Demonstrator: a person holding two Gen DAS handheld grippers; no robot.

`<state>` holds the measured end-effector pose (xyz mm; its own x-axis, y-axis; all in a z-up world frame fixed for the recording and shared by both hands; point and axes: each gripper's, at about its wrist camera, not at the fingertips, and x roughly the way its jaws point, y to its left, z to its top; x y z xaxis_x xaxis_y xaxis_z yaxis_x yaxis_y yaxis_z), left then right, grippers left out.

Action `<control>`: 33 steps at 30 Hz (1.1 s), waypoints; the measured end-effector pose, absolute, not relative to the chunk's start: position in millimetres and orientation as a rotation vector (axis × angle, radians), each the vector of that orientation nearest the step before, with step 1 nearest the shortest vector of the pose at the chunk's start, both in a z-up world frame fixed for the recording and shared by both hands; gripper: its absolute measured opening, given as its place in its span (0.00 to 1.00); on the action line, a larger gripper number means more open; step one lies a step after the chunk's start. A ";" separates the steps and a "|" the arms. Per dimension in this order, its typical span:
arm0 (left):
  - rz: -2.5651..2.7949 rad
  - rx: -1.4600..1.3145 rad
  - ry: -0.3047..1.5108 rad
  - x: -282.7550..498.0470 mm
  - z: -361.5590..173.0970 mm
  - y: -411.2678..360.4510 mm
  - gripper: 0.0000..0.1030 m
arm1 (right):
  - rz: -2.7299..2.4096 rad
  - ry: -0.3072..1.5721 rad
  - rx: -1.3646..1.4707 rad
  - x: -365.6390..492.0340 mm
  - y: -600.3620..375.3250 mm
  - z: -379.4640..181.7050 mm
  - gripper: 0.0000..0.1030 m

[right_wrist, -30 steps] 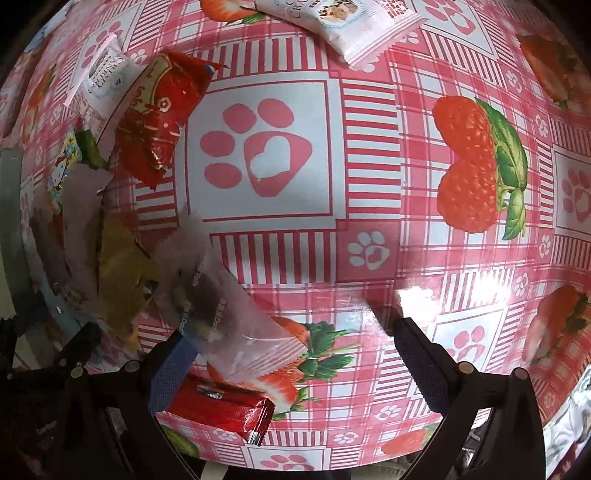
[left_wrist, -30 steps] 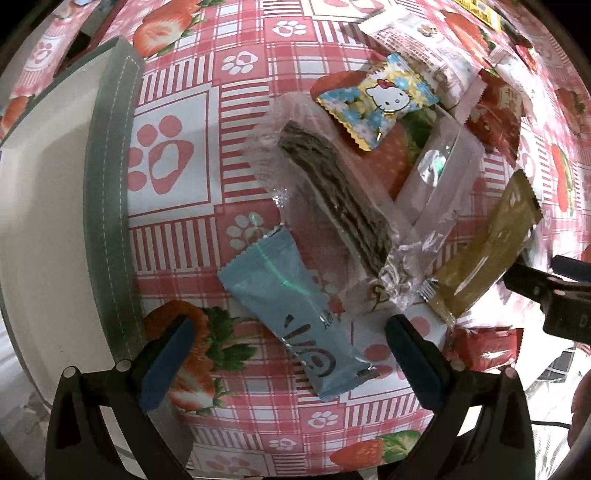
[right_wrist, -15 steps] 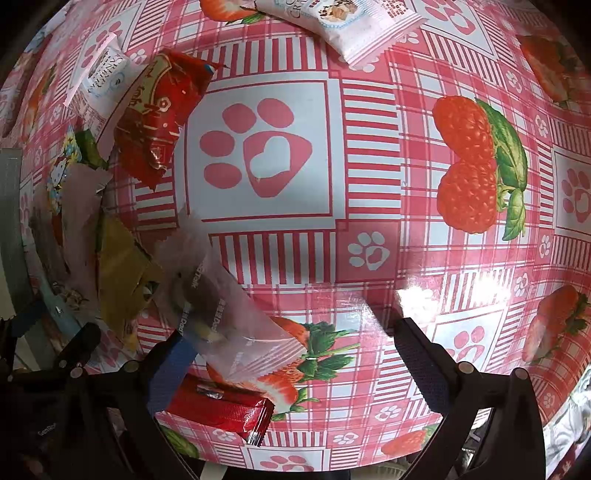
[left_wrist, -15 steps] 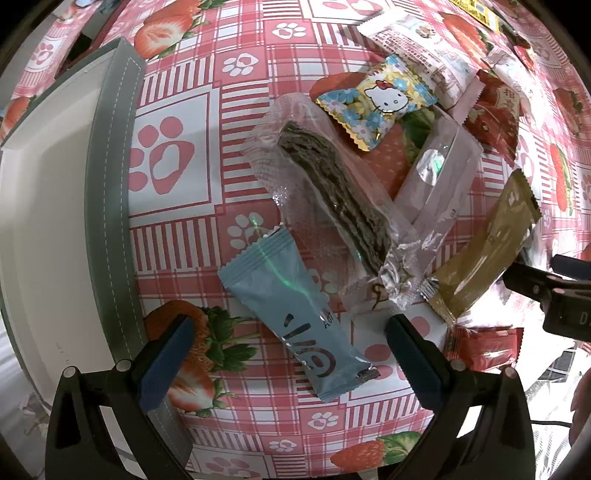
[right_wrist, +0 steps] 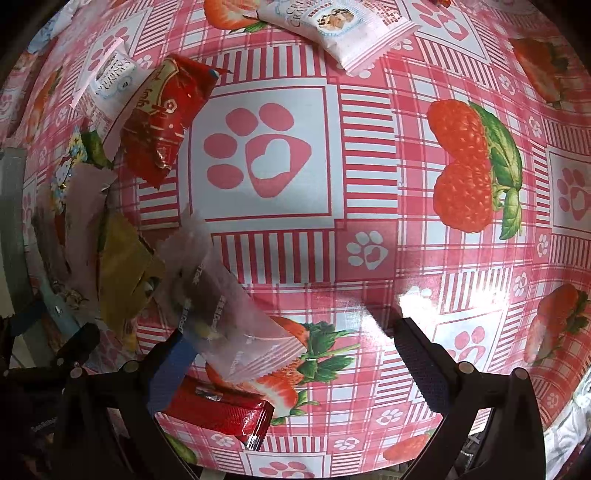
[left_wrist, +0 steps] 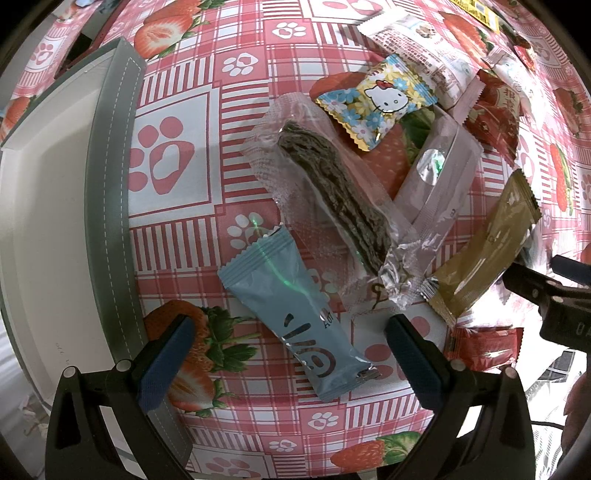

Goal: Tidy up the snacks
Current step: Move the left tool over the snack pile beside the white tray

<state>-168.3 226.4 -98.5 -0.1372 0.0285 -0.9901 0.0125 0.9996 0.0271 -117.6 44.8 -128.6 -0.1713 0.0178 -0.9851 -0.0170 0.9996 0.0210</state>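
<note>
My left gripper is open, its fingers either side of a light blue snack packet on the strawberry tablecloth. Beyond it lie a clear packet with a dark bar, a pale pink packet, a gold packet and a Hello Kitty packet. A white tray with a grey rim is at the left. My right gripper is open over a clear packet; a small red packet lies by its left finger.
A red packet and white cookie packets lie farther out in the right wrist view. The right gripper's body shows at the right edge of the left wrist view. The table edge is near both grippers.
The left wrist view has shifted slightly so the tray shows more. The right gripper has crept a little closer to the clear packet. Nothing was picked up.
</note>
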 end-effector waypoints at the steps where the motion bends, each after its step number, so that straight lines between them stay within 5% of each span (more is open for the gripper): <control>1: 0.015 0.032 1.708 -168.3 -98.5 226.3 1.00 | 0.029 1.737 0.001 -119.8 45.0 -128.4 1.00; 33: 0.012 0.034 1.704 -168.0 -97.5 227.0 1.00 | 0.028 1.710 0.001 -148.1 44.7 -123.6 1.00</control>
